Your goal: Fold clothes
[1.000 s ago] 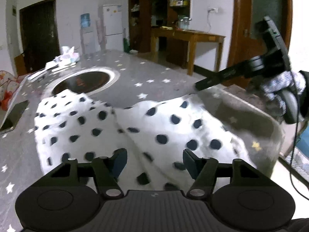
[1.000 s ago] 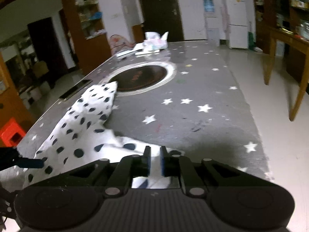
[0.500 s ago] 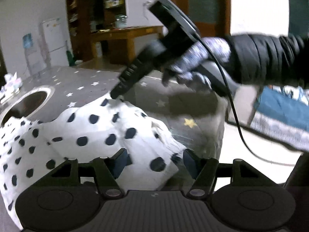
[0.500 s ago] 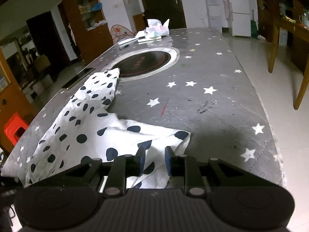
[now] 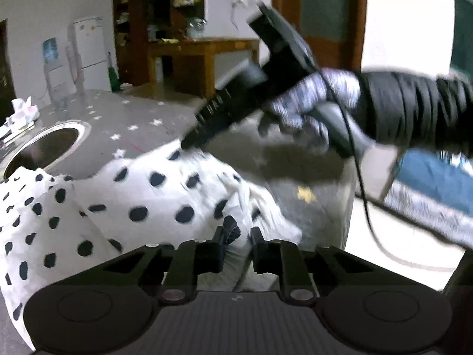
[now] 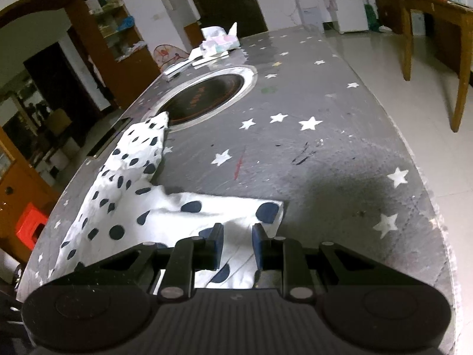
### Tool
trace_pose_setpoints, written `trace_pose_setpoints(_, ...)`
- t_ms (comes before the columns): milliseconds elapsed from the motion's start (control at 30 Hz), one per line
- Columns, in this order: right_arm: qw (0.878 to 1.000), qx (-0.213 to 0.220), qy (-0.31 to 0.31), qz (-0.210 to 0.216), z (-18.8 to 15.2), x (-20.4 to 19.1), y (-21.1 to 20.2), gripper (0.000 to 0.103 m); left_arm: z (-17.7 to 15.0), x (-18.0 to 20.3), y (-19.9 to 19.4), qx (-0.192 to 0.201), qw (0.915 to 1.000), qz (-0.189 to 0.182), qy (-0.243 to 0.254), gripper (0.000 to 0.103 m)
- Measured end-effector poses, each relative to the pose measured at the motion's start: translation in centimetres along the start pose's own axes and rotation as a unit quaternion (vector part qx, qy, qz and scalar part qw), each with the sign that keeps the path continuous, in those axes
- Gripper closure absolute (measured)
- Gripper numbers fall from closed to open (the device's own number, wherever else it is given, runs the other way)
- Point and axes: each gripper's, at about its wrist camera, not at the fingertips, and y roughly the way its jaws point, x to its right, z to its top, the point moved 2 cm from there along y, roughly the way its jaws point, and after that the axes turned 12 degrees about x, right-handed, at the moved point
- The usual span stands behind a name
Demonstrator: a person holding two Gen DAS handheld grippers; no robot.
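Left wrist view: left gripper (image 5: 236, 238), jaws closing to a narrow gap over a bunched fold of white garment (image 5: 153, 204) with dark polka dots; whether the pads press the cloth cannot be told. Garment spread across the near end of a grey table (image 5: 142, 115) printed with white stars, one edge reaching the round inset cooktop (image 5: 44, 148). Right gripper (image 5: 189, 145) enters from the right, held by a gloved hand (image 5: 313, 103) with a dark sleeve (image 5: 414, 112), its tip at the garment's far edge. Room beyond: white refrigerator (image 5: 88, 50), wooden side table (image 5: 204, 56), dark shelving (image 5: 156, 11), wooden door frame (image 5: 351, 14). Right wrist view: right gripper's jaws narrow, straddling the garment's corner; grip not confirmable. Table surface scuffed, with dark and red marks; a pile of white packets (image 6: 218, 41) at the far end. Also in the room: arched wooden doorway (image 6: 44, 6), red stool (image 6: 29, 224), pale tiled floor (image 6: 414, 59).
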Motion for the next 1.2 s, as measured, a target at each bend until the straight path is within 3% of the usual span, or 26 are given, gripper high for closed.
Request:
trace_pose_setpoints(233,1.0,0.005,0.012,-0.019,0.6,0.5,0.1,0.081,2.2,-0.9,-1.2,0.047,0.9978,-0.008,-0.047,0.084)
trace_pose_setpoints(367,1.0,0.004,0.025,-0.007,0.5,0.7,0.5,0.082,2.0,-0.2,-0.7,0.037,0.9983,-0.02,-0.04,0.084)
trace_pose_setpoints(500,1.0,0.017,0.003,-0.015,0.9,0.4,0.5,0.1,2.1,0.6,-0.5,0.036,0.9986,-0.029,-0.024,0.084)
trace_pose_setpoints(667,0.997,0.062,-0.031,-0.039,2.0,-0.2,-0.3,0.1,1.5,1.1,0.3,0.028,0.9986,-0.042,-0.017,0.084)
trace_pose_setpoints(833,0.995,0.028,-0.056,-0.075,1.3,0.4,1.3,0.094,0.0,1.4,2.2,-0.001,0.9986,-0.044,-0.031,0.08)
trace_pose_setpoints(967,0.992,0.049,-0.081,-0.082,1.7,-0.4,0.4,0.094,-0.3,1.4,2.2,-0.008,0.9976,-0.055,-0.043,0.071)
trace_pose_setpoints(1100,0.993,0.049,-0.101,-0.025,2.8,-2.7,-0.2,0.09,0.3,1.0,1.0,0.009,0.998,-0.049,-0.038,0.065)
trace_pose_setpoints(1200,0.992,0.026,-0.119,0.02,2.6,-4.9,0.9,0.088,0.6,-0.5,-0.2,0.019,0.9987,-0.02,-0.043,0.061)
